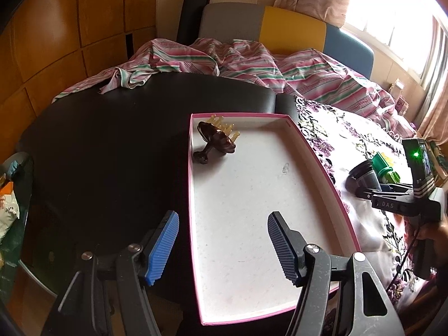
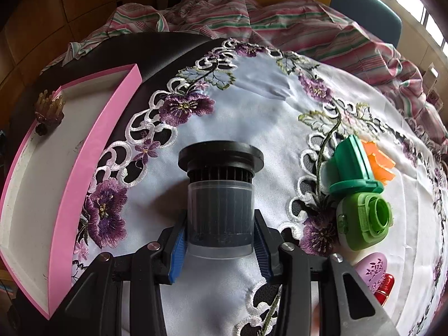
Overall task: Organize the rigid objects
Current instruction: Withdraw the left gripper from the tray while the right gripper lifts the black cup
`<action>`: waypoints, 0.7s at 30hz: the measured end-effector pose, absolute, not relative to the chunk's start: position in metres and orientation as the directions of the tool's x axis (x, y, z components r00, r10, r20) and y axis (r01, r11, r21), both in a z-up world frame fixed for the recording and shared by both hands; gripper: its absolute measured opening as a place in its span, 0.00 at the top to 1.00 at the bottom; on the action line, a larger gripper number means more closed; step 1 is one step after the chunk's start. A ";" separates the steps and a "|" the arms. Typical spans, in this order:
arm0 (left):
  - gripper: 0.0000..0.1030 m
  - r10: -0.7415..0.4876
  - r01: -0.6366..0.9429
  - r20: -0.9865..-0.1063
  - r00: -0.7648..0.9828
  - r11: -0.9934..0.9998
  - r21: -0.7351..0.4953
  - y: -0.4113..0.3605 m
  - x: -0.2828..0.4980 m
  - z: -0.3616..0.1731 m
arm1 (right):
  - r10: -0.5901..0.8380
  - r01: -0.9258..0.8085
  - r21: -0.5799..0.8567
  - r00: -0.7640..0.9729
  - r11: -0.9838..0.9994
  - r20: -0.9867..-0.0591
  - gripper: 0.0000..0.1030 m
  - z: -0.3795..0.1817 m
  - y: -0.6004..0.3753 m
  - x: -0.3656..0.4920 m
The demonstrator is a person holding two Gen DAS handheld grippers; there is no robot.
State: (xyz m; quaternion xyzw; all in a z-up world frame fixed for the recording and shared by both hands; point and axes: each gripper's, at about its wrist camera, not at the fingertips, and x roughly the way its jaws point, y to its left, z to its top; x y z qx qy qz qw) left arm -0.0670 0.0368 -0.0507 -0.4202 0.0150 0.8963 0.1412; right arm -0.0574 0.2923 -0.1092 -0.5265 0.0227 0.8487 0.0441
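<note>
My right gripper [image 2: 220, 245] is shut on a black filter cartridge [image 2: 220, 196] with a clear sleeve, on the embroidered white cloth [image 2: 266, 106]. In the left wrist view the cartridge [image 1: 364, 175] and the right gripper [image 1: 392, 196] are at the right. A pink-edged shallow box [image 1: 252, 210] lies on the black table [image 1: 98, 154]; it also shows in the right wrist view [image 2: 92, 151]. A dark brown scalp massager [image 1: 215, 140] with amber prongs lies in the box's far corner. My left gripper [image 1: 222, 247] is open and empty over the box's near left edge.
On the cloth to the right lie a dark green cap [image 2: 352, 168], an orange piece [image 2: 379, 163], a light green fitting [image 2: 364, 221], a lilac oval [image 2: 372, 271] and a red item [image 2: 385, 288]. Striped bedding [image 1: 252, 61] lies behind the table.
</note>
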 end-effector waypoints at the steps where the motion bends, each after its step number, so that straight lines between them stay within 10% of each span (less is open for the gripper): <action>1: 0.35 0.241 -0.264 -0.757 -0.607 -0.960 -0.094 0.036 -0.067 -0.051 | 0.057 -0.105 -0.012 -0.439 -0.994 -0.897 0.59 -0.109 0.292 -0.057; 21: 0.35 0.248 -0.225 -0.747 -0.617 -0.965 -0.135 0.008 -0.064 -0.054 | -0.186 0.052 0.187 -0.523 -0.981 -0.832 0.59 -0.039 0.190 -0.061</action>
